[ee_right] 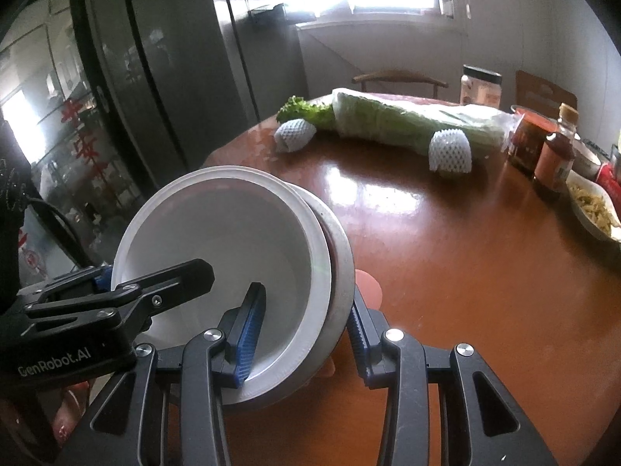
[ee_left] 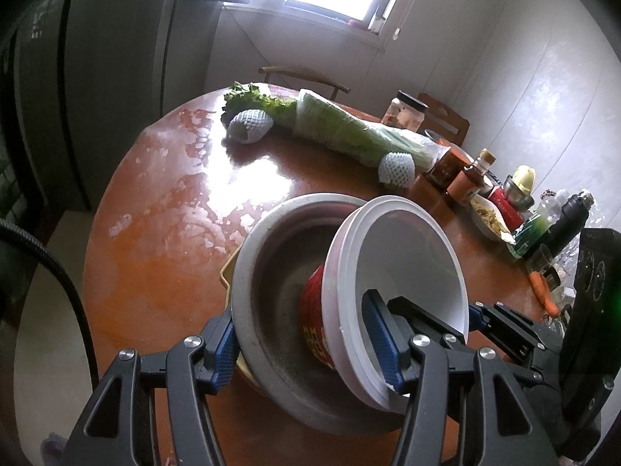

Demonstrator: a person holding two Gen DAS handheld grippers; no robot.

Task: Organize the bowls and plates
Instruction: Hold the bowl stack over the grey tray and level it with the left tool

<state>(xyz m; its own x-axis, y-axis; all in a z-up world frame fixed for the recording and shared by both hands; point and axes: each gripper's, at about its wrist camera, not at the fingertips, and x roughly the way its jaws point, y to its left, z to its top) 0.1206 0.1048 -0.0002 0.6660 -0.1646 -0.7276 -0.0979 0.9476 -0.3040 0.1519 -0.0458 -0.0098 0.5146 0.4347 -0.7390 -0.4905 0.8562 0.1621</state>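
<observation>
A white bowl with a red printed outside (ee_left: 403, 256) sits tilted inside a larger grey metal bowl (ee_left: 271, 272) near the table's front edge. My left gripper (ee_left: 306, 345) spans both: its left finger is outside the metal bowl's rim, its right finger inside the white bowl. My right gripper (ee_right: 306, 330) also spans both bowls (ee_right: 233, 240), left finger inside the white bowl, right finger outside the metal bowl (ee_right: 341, 264). Both hold wide gaps around the bowls; how tightly they clamp is not plain.
The round brown table (ee_left: 155, 233) carries a wrapped cabbage (ee_left: 349, 132), two foam-netted fruits (ee_left: 248, 126), a jar (ee_left: 403, 110), sauce bottles (ee_left: 473, 174), a dish of food (ee_right: 594, 209) and a carrot (ee_left: 541, 291). A dark fridge (ee_right: 155, 77) stands left. Chairs stand behind the table.
</observation>
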